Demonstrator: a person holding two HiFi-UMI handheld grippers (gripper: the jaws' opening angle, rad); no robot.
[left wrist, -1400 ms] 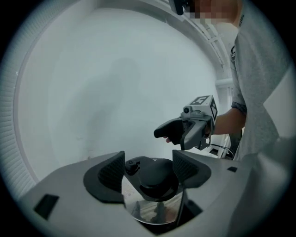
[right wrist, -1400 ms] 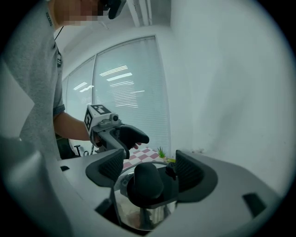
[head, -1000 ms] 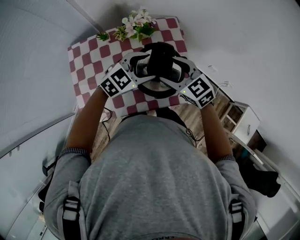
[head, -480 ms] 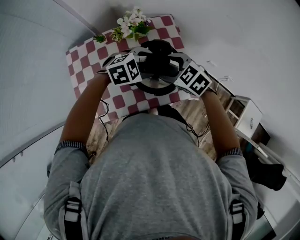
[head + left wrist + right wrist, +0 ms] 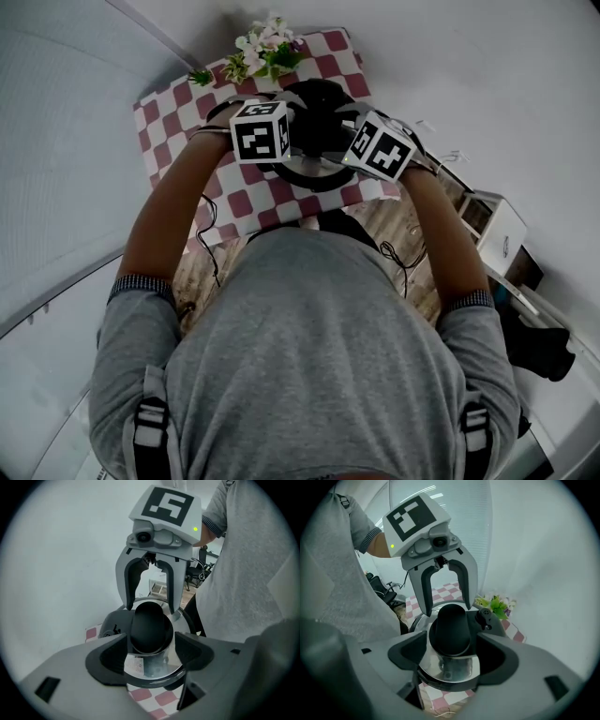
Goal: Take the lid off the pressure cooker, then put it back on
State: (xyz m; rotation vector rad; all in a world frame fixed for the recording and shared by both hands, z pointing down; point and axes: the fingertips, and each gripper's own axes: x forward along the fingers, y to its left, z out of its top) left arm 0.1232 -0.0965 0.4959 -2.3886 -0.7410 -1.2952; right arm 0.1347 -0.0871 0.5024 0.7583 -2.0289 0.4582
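The steel pressure cooker lid (image 5: 314, 173) sits on the cooker on a red-and-white checked table (image 5: 178, 112). Its black knob (image 5: 150, 627) rises at the centre. My left gripper (image 5: 150, 656) points steeply down with its jaws on either side of the knob, a small gap each side, open. My right gripper (image 5: 452, 656) comes from the opposite side and straddles the same knob (image 5: 452, 630), also open. Each gripper's fingers show behind the knob in the other's view. In the head view the marker cubes hide both sets of jaws.
The lid's black side handle with its valve (image 5: 487, 620) lies to the right of the knob. A pot of white flowers (image 5: 265, 47) stands at the table's far edge. A white cabinet (image 5: 497, 230) stands on the floor at the right.
Both grippers have tipped further downward and sunk towards the lid. Their marker cubes have drawn closer together over the cooker and now cover the fingers in the head view.
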